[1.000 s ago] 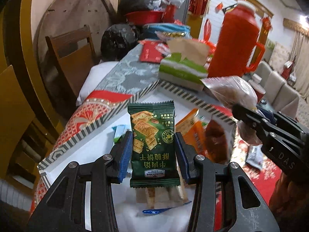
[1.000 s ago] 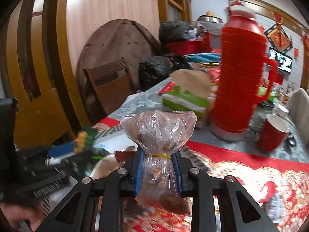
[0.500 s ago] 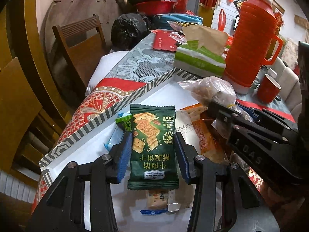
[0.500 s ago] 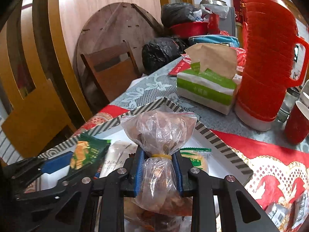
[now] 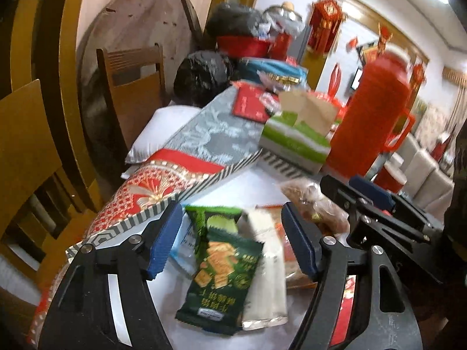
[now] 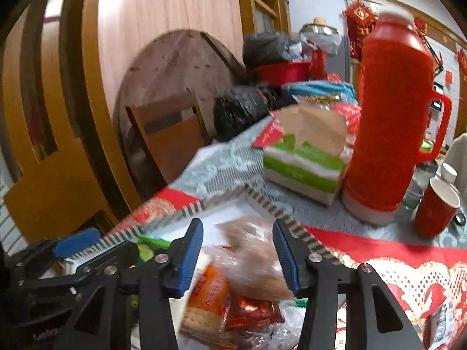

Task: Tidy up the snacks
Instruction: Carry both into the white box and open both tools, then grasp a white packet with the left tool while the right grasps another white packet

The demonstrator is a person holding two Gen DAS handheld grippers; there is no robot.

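Left hand-held gripper: jaws wide, holding nothing.
Green cracker packet: lies in the striped-rim tray, low centre of the left wrist frame, directly below the spread pads; long axis runs roughly along the fingers, tilted a little to the lower left.
Right hand-held gripper: jaws wide, empty.
Clear bag of brown snacks: rests on the pile in the tray, between and beneath the right pads, blurred.
Nearer arm: each gripper hangs over its own item; the left one is closest to the green packet.
Change: half a second ago both jaws were clamped on these items; now both have let go and the items lie in the tray.
Background: red thermos upper right on the desk.
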